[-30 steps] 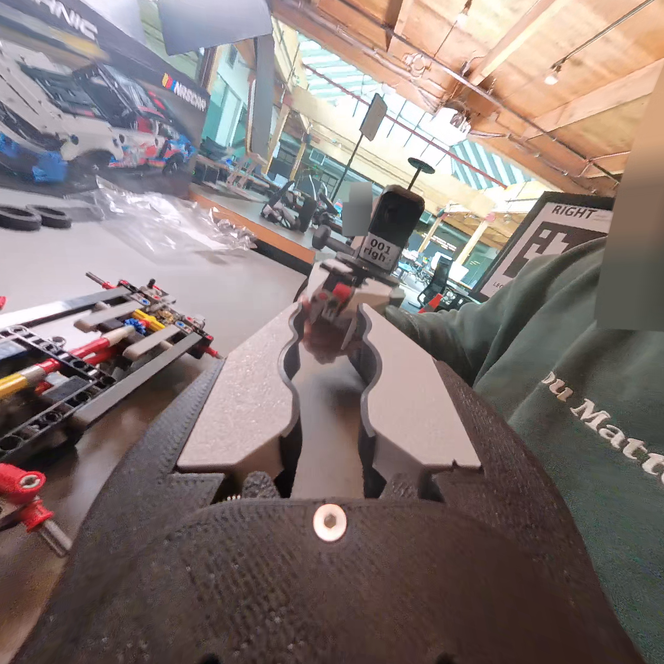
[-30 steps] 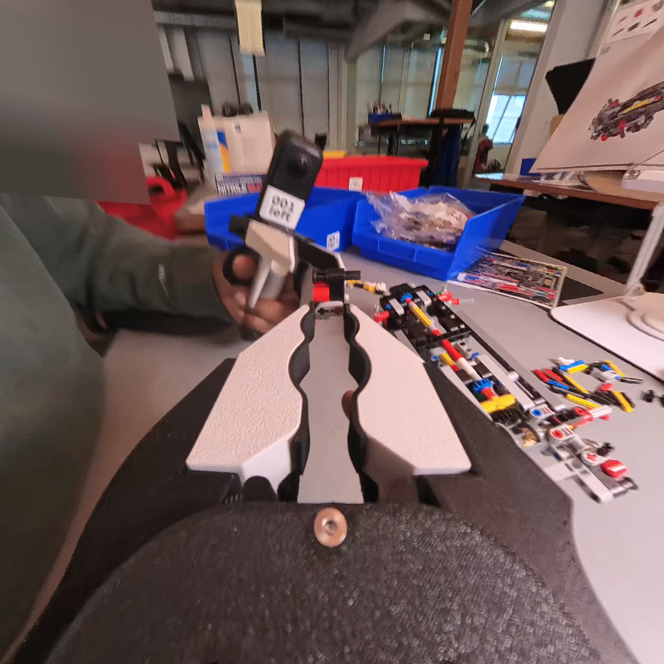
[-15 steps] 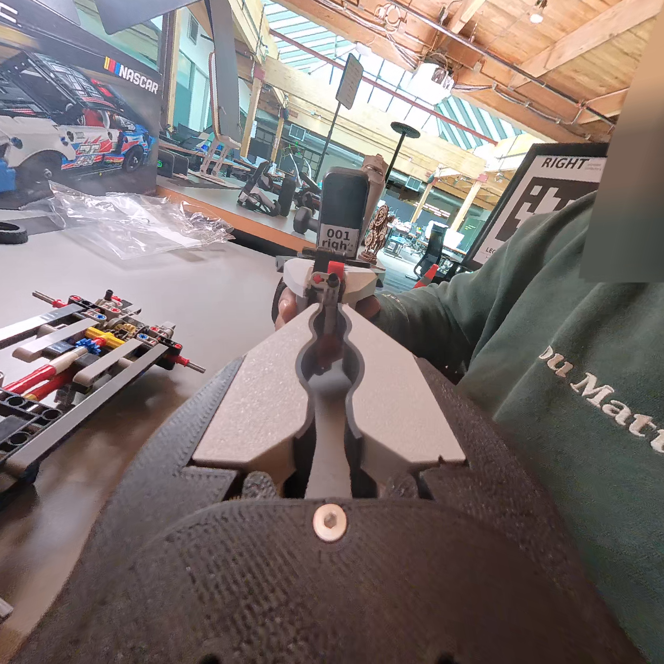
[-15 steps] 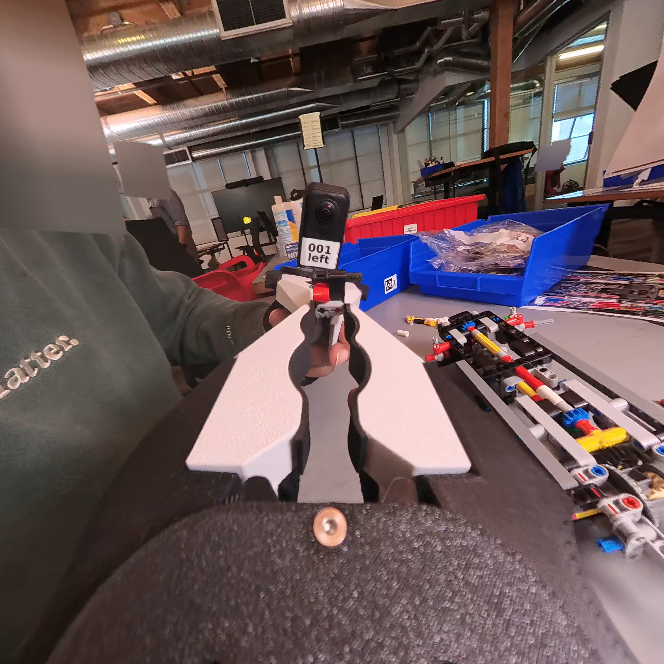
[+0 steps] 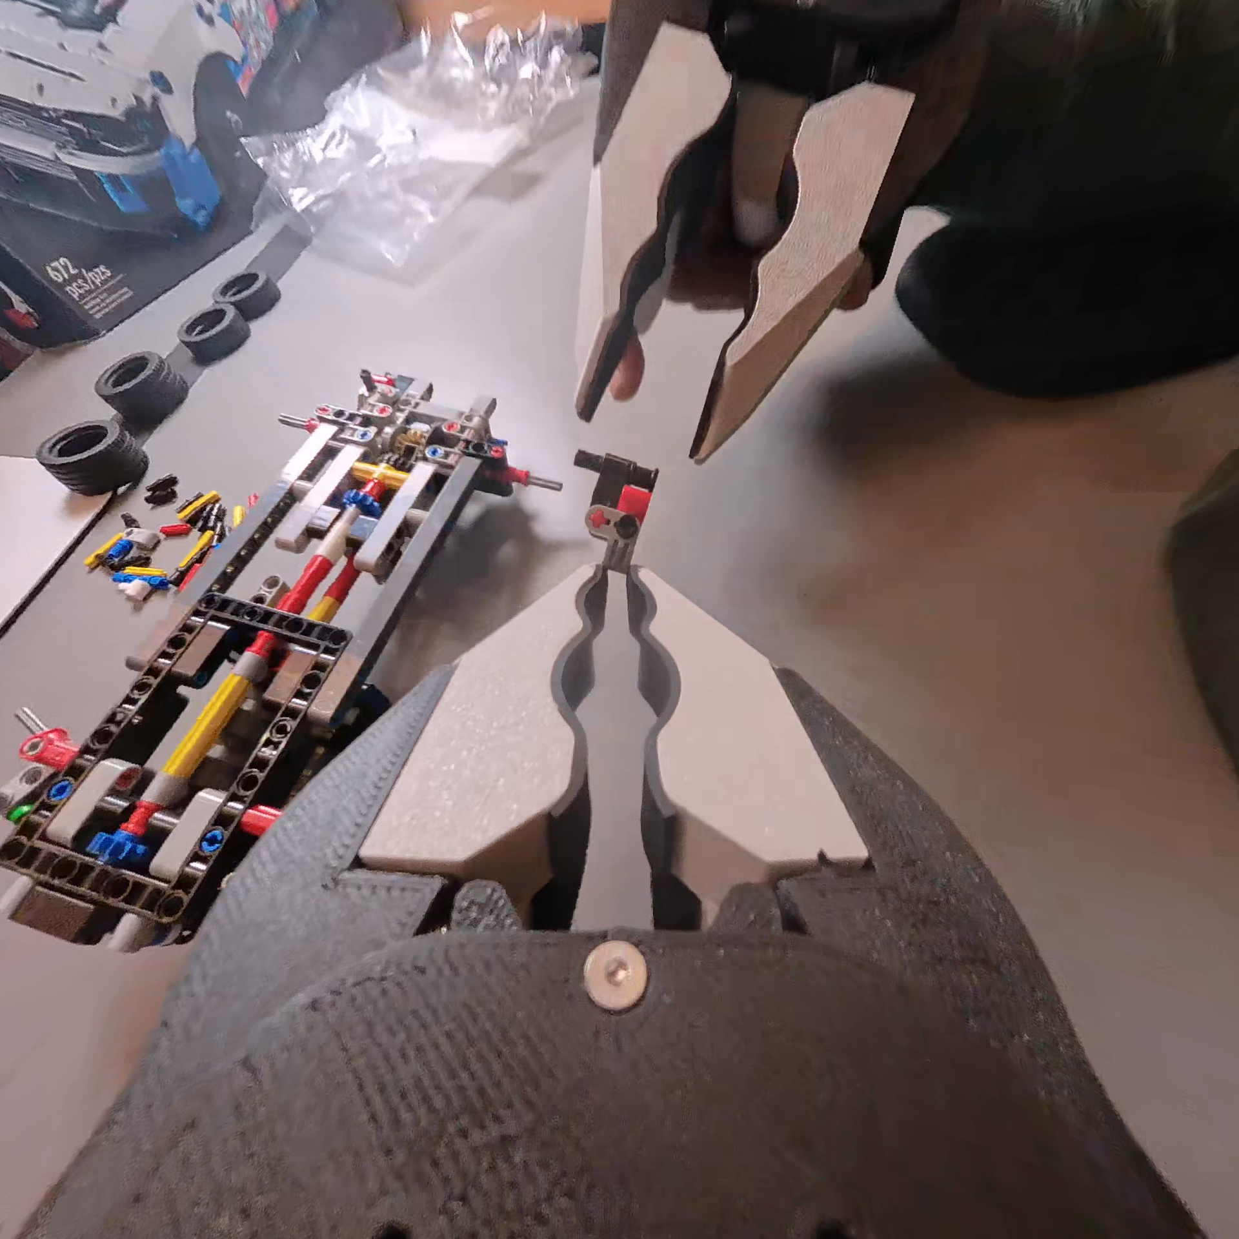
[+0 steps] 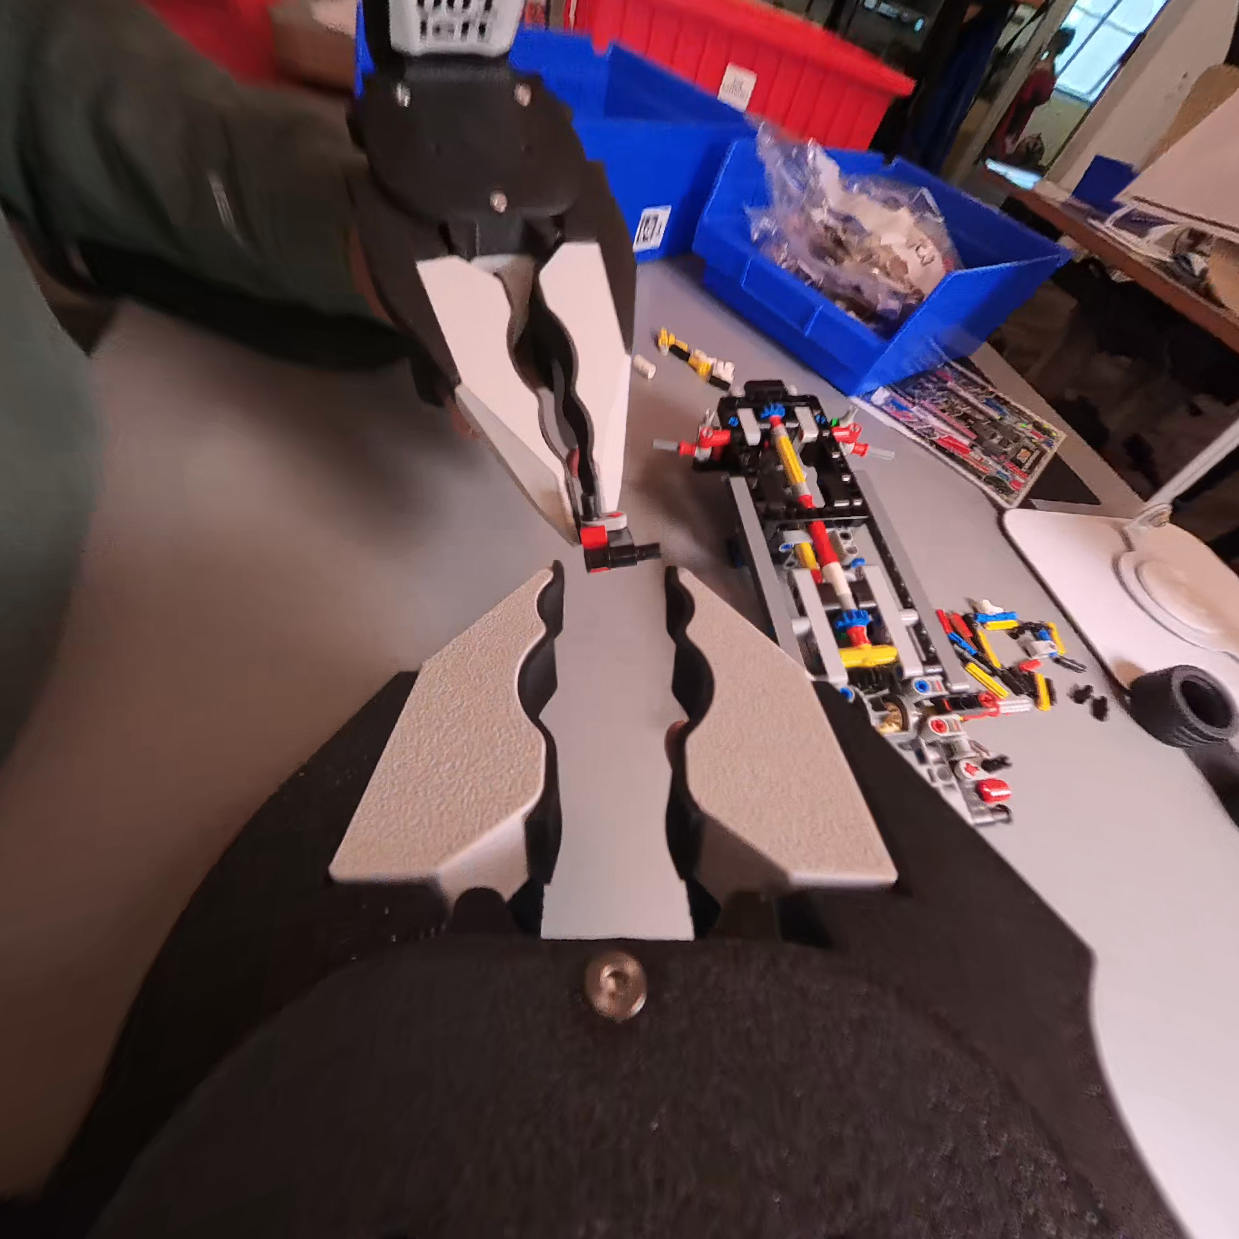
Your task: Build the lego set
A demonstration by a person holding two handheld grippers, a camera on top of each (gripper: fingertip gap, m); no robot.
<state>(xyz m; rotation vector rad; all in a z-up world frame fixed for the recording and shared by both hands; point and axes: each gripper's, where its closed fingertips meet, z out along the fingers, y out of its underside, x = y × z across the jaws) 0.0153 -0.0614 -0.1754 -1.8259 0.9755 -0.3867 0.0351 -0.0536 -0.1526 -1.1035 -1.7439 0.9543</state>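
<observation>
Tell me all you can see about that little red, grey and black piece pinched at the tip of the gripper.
The small sub-assembly is a few plastic pieces joined: a light grey stem, a grey connector with a red cross mark, a red block, and a black elbow ending in a short pin that sticks out sideways. The left gripper is shut on its grey stem, holding it above the grey table. The open right gripper hovers near without touching. The long chassis lies apart, beside it.

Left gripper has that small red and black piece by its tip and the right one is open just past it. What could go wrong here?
1. The left gripper pinches the small sub-assembly only by its thin grey end, so it may pivot or drop.
2. The open right gripper sits close and could knock it loose.
3. The chassis lies beside them; a swing might hit its protruding axle.
</observation>
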